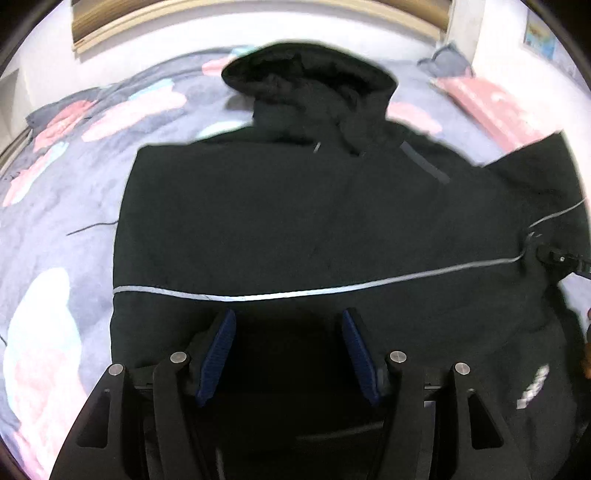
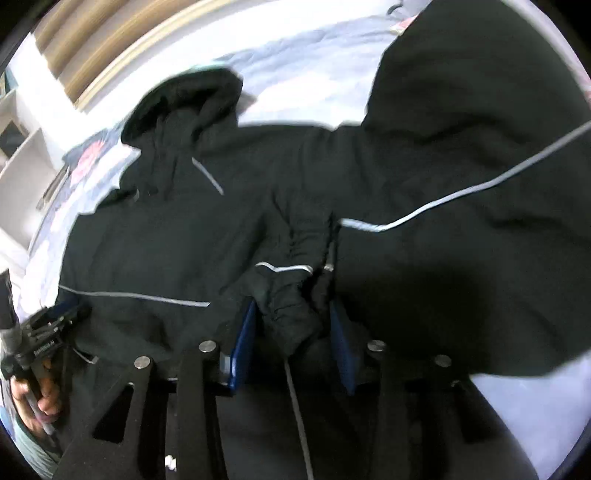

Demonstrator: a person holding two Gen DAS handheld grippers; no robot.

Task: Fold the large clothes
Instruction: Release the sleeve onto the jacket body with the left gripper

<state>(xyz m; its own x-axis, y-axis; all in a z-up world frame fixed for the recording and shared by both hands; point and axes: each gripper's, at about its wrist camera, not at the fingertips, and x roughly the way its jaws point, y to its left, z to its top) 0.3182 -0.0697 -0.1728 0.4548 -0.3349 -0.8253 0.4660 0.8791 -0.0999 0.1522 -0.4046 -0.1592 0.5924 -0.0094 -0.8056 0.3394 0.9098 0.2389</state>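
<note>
A large black hooded jacket (image 1: 295,221) with a thin grey reflective stripe lies spread on the bed, hood (image 1: 310,74) at the far end. My left gripper (image 1: 288,325) hangs open over the jacket's lower part with nothing between its blue pads (image 1: 218,354). In the right wrist view the jacket (image 2: 177,229) fills the frame, with one sleeve (image 2: 480,110) stretching to the upper right. My right gripper (image 2: 291,317) is shut on a bunched fold of the jacket's black fabric. The left gripper also shows in the right wrist view (image 2: 55,317), held in a hand.
The jacket rests on a grey bedspread (image 1: 74,177) with pink and pale blue patches. A wooden headboard (image 1: 229,18) runs along the far end. A pink pillow (image 1: 491,103) lies at the far right. White shelving (image 2: 22,155) stands left of the bed.
</note>
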